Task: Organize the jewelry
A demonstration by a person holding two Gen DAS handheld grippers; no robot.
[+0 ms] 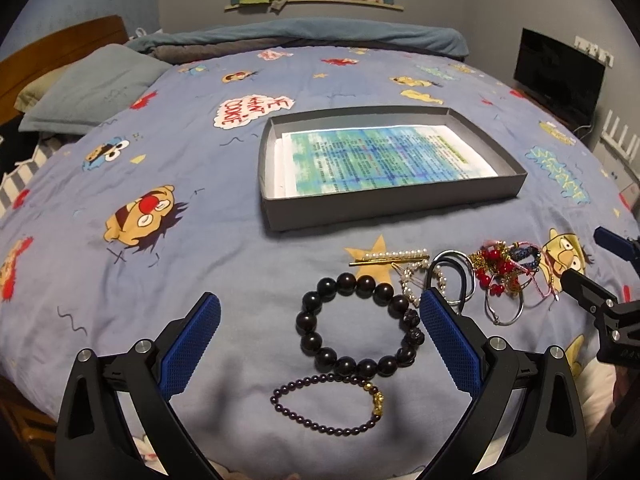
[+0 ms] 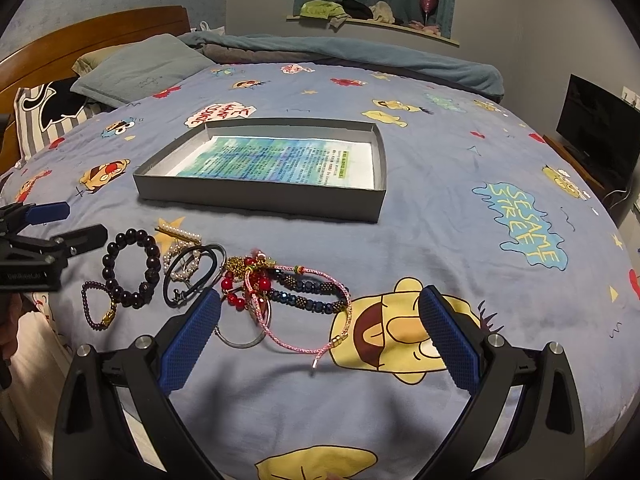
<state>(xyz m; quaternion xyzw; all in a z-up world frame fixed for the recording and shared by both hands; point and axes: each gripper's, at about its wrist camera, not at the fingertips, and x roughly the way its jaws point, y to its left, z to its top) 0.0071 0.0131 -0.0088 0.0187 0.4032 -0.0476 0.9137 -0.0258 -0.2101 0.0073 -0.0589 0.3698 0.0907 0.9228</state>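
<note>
A grey shallow tray (image 1: 272,176) (image 2: 256,202) lined with printed paper lies on the bed. In front of it jewelry is spread out: a big dark bead bracelet (image 1: 320,354) (image 2: 150,268), a small purple bead bracelet (image 1: 316,428) (image 2: 90,312) with a gold charm, a pearl hair clip (image 1: 394,257) (image 2: 180,234), dark bangles (image 1: 466,280) (image 2: 196,278), red bead pieces (image 1: 496,270) (image 2: 236,296), a blue beaded bracelet (image 2: 312,300) and a pink cord bracelet (image 2: 344,320). My left gripper (image 1: 320,320) is open above the dark bracelets. My right gripper (image 2: 320,320) is open over the pink cord.
The bed is covered with a blue cartoon-print sheet (image 1: 200,260) (image 2: 460,240). Pillows (image 1: 92,88) and a wooden headboard (image 2: 100,28) are at the far left, a rolled blanket (image 1: 320,36) at the back, a dark TV (image 2: 600,120) on the right.
</note>
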